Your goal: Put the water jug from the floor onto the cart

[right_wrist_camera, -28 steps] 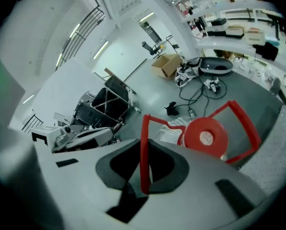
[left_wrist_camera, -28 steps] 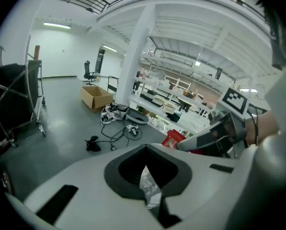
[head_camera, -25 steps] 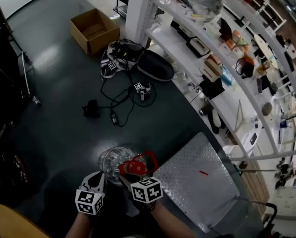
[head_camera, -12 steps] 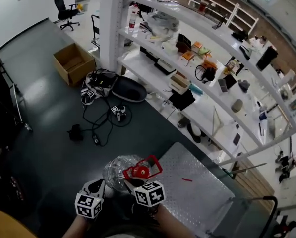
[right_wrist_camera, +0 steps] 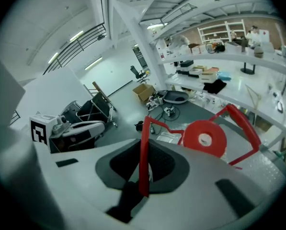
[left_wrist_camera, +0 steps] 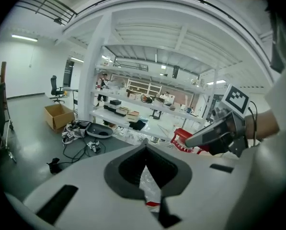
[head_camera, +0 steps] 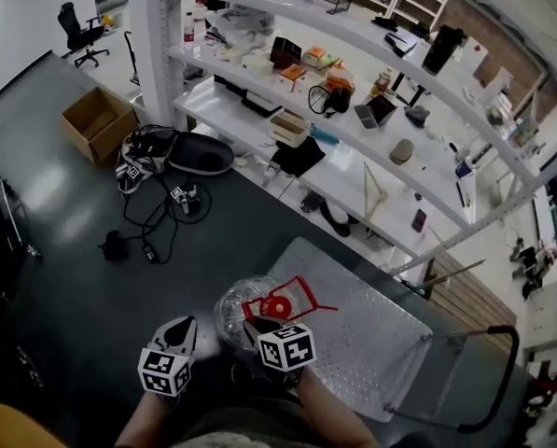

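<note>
Water jug [head_camera: 243, 308] hangs from right tongs [head_camera: 255, 324] at the cart's [head_camera: 371, 336] left edge.

L gripper [head_camera: 185, 326] jaws together; R gripper [head_camera: 253, 326] clamped on red handle [right_wrist_camera: 143, 143].

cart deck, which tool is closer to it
Right. The right tool, gripping the jug's red handle, sits beside the cart deck's edge; the left tool is farther left, over the floor.
</note>
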Motion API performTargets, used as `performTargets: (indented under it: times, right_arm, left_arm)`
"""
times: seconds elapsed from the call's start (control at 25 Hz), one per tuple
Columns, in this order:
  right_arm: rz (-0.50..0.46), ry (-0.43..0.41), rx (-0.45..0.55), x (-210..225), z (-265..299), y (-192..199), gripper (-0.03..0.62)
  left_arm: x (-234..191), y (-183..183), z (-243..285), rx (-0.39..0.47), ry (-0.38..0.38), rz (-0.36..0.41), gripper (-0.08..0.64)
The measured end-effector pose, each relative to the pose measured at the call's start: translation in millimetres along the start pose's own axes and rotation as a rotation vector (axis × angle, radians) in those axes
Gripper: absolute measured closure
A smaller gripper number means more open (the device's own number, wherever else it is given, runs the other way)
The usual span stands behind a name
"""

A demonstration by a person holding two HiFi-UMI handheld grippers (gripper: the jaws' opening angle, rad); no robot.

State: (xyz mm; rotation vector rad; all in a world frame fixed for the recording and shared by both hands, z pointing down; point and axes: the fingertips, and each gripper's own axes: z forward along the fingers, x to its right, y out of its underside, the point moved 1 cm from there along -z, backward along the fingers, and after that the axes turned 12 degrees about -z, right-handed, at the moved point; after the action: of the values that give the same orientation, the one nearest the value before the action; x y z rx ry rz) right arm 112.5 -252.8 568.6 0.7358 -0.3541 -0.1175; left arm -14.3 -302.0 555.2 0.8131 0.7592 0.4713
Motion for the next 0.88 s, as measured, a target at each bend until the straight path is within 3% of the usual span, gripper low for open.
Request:
performTargets:
  times: [0.24,0.52,0.88]
  right_arm:
    - [0.147,0.096,0.037,26.8,-44.9,35.9,0.561]
    - [0.299,0.216,0.076,39.3,-81.0,70.1,0.561]
    - [0.363,0.292,0.120,40.3,-111.7,97.5,0.560]
  left_arm:
    - [34.6,10.3,5.1,-0.063,0.082,0.033,0.555]
    - [69.7,10.9,13.6,-0.131,0.242,0.124,0.555]
    - [113.4,20.2,21.3,-0.155,0.366,0.184,0.555]
